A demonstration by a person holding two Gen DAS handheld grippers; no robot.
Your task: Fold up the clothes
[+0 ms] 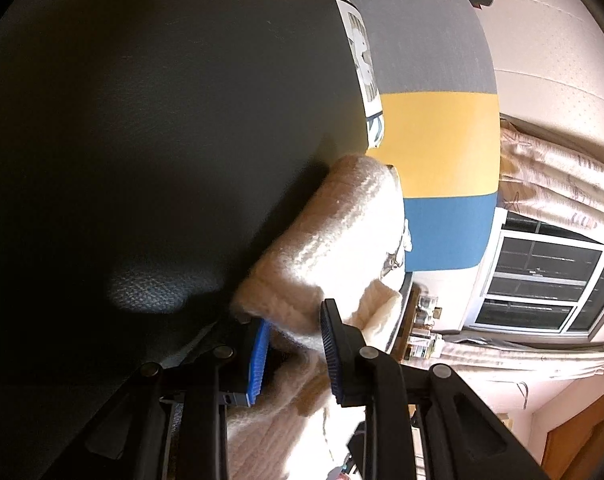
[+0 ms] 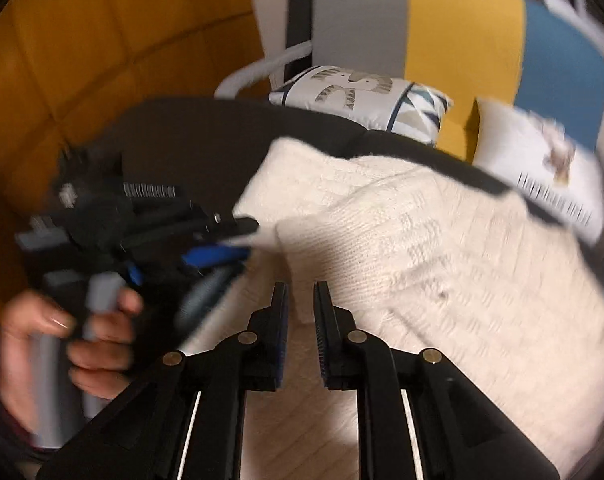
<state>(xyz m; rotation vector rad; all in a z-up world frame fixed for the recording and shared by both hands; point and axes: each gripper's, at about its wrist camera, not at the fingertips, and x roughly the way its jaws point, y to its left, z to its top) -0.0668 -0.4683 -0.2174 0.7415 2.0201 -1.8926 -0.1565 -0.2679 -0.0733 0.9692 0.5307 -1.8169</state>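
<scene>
A cream knit sweater [image 1: 341,232] lies partly folded on a black leather seat [image 1: 142,120]. In the left wrist view my left gripper [image 1: 296,320] is shut on a bunched edge of it, and cloth fills the gap between the blue pads. The right wrist view shows the sweater [image 2: 421,260] spread wide, with one flap folded over. There the left gripper [image 2: 218,252] grips the sweater's left edge, held by a person's hand [image 2: 82,340]. My right gripper [image 2: 302,288] hovers over the sweater's near part. Its jaws stand a narrow gap apart with nothing between them.
A grey, yellow and blue striped cushion [image 2: 461,32] stands behind the seat, with two printed white pillows [image 2: 361,96] [image 2: 541,168] in front of it. A yellow quilted surface [image 2: 82,40] is at the left. A window [image 1: 541,280] and curtains show beyond.
</scene>
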